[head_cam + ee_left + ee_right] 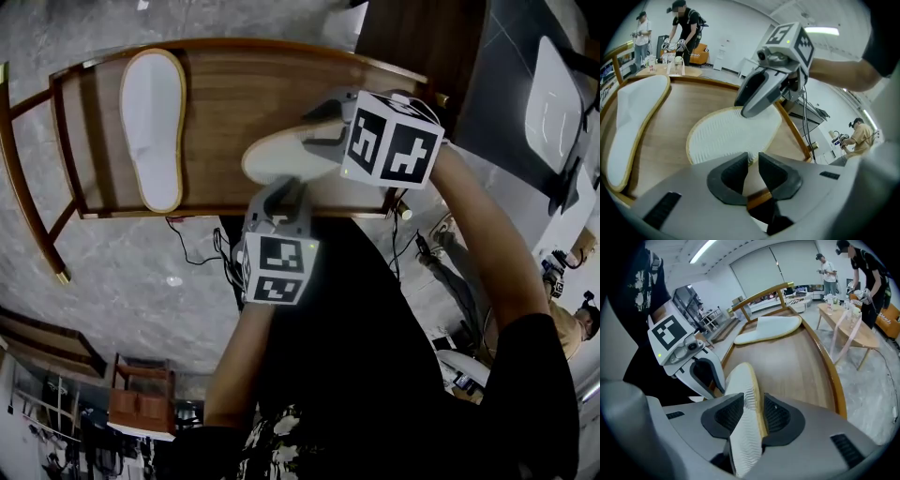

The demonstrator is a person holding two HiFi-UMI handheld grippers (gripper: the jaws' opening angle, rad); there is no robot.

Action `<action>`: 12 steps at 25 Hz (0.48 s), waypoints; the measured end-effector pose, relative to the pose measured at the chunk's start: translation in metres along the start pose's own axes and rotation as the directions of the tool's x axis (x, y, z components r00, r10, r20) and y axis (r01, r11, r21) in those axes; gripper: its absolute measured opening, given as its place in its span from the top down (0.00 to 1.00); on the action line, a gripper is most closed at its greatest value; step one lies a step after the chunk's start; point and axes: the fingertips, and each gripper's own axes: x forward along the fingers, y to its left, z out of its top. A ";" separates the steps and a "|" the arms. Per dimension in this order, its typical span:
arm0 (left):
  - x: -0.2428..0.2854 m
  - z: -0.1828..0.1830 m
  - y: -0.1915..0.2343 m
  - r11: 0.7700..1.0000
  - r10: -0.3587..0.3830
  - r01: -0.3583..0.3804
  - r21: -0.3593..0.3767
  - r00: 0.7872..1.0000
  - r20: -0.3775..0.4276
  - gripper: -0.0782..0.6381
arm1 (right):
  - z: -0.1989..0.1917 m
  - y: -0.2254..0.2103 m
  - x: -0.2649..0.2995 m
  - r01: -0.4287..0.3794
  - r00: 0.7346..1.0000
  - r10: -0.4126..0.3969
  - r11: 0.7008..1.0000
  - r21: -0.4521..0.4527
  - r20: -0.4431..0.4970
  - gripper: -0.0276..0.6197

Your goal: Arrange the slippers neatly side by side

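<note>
Slippers number 2, both white with a tan rim, and they sit well apart on the wooden table [234, 84]; the far slipper [153, 127] lies flat at the table's left end, running from the back rail toward the front edge; the near slipper [740, 380] is at the front edge toward the right, turned crosswise to the other and tipped up on its long edge, ribbed sole showing. Right gripper [752, 404] comes at it from above with its jaws spread wide — the slipper stands between the 2 pads, its tan rim against one pad and its ribbed face close by the other, though no squeeze can be made out. Left gripper [753, 160] points down at the same slipper's near end; its jaws are parted only a little; the slipper's rim sits right at their tips and bare wood shows through the gap — nothing is gripped. Beyond the wooden table, 2 people [865, 273] stand at a low side table [855, 331].
</note>
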 end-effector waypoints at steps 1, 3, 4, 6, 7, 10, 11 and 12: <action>0.000 0.000 0.000 1.000 0.000 0.000 -0.003 1.000 0.003 0.79 | -0.001 0.003 0.001 -0.007 1.000 0.007 1.000 -0.004 -0.013 0.78; -0.001 -0.003 -0.001 1.000 -0.004 0.004 -0.007 1.000 0.004 0.79 | -0.001 0.006 0.001 -0.008 1.000 0.008 1.000 0.002 -0.022 0.80; -0.001 -0.004 0.000 1.000 -0.007 0.007 -0.010 1.000 0.004 0.79 | 0.000 0.008 0.000 -0.007 1.000 0.008 1.000 0.014 -0.021 0.82; -0.003 -0.004 0.002 1.000 -0.009 0.009 -0.023 1.000 0.008 0.79 | 0.002 0.011 -0.005 -0.005 1.000 0.005 0.999 0.052 -0.011 0.85; -0.004 -0.004 0.005 1.000 -0.005 0.006 -0.030 1.000 0.011 0.79 | 0.003 0.013 -0.009 0.001 1.000 -0.001 0.998 0.070 -0.003 0.86; -0.010 -0.004 0.014 0.999 0.014 -0.013 -0.039 1.000 0.014 0.78 | 0.007 0.020 -0.020 0.038 0.998 -0.043 0.992 0.119 0.042 0.89; -0.013 -0.002 0.017 0.999 0.019 -0.018 -0.035 1.000 0.016 0.78 | 0.009 0.022 -0.025 0.055 0.996 -0.065 0.988 0.145 0.066 0.90; -0.015 0.001 0.021 0.999 0.024 -0.023 -0.030 0.999 0.023 0.78 | 0.011 0.023 -0.029 0.075 0.991 -0.092 0.981 0.177 0.093 0.90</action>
